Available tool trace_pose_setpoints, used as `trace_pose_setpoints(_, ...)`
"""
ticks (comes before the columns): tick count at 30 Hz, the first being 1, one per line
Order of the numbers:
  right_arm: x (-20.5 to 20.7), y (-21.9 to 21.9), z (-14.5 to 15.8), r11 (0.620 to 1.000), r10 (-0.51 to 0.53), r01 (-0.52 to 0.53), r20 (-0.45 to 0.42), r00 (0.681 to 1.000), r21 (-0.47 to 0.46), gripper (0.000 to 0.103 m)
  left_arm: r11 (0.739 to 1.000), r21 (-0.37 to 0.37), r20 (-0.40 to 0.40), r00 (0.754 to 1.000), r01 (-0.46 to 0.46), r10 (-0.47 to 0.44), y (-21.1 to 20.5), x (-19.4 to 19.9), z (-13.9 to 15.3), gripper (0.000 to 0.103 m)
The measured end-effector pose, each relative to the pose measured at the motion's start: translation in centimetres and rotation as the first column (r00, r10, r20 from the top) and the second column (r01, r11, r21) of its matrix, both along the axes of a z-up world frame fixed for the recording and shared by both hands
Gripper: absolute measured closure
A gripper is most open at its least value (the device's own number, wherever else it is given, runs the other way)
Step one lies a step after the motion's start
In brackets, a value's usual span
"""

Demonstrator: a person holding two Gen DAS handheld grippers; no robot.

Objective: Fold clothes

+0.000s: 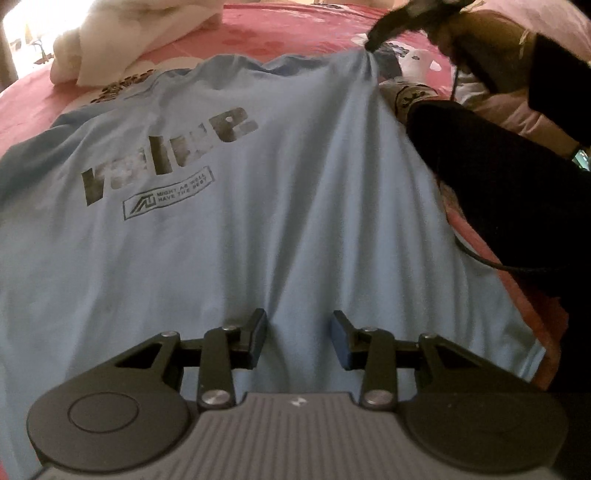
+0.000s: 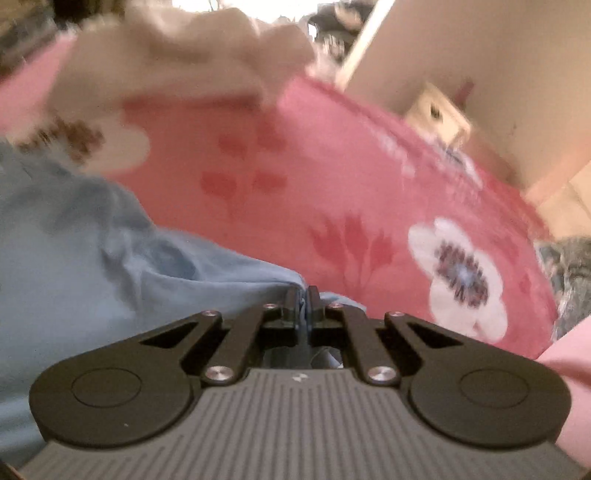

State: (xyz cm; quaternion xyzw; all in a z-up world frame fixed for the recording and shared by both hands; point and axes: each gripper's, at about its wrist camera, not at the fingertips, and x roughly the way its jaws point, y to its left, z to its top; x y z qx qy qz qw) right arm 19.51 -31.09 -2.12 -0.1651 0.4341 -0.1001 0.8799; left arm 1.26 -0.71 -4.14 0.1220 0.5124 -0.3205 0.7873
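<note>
Left wrist view: left gripper [image 1: 299, 338] gapes empty over the blue T-shirt [image 1: 229, 229] — right gripper [image 2: 303, 306] pinches its shoulder (keep tension, avoid wrinkles).

A light blue cotton T-shirt [image 1: 229, 229] printed with grey "value" lettering [image 1: 166, 151] lies spread on a pink floral bedspread [image 1: 295, 26]. Over the shirt's near hem the left gripper [image 1: 299, 339], black with blue pads, hangs with its jaws apart and cloth showing between them. At the shirt's far right corner the right gripper [image 1: 369, 46] pinches the fabric into a peak, and a crumpled white cloth [image 1: 122, 40] lies beyond the shirt's far left shoulder.
</note>
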Motion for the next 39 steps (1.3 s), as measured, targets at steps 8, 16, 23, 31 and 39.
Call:
trace_pose_setpoints(8,-6.0,-4.2,5.5,0.953,-0.184,0.135,0.163,0.969,0.272,0.098,1.0,-0.001,0.058,0.998,0.013,-0.013,-0.2,-1.5,0.9,0.063)
trace_pose_setpoints(16,-11.5,0.5,6.2,0.71,0.065,0.103,-0.21,0.976,0.697,0.09,0.986,-0.077,0.159,0.978,0.146,-0.133,-2.0,-6.4,3.2,0.063)
trace_pose_setpoints(23,-11.0,1.9,-0.4,0.636,0.012,0.331,-0.438,0.899,0.697,0.087,0.881,-0.109,0.23,0.874,0.461,-0.429,-7.9,-14.4,2.5,0.061)
trace_pose_setpoints(31,-11.0,2.2,-3.6,0.564,-0.053,0.338,-0.376,0.925,0.753,0.084,0.883,-0.098,0.213,0.876,0.46,-0.433,-10.3,-16.2,0.3,0.067)
trace_pose_setpoints(39,-11.1,-0.4,-3.8,0.483,-0.089,0.354,-0.357,0.93,0.801,0.084,0.872,-0.094,0.184,0.869,0.48,-0.458,-9.0,-14.6,0.0,0.066)
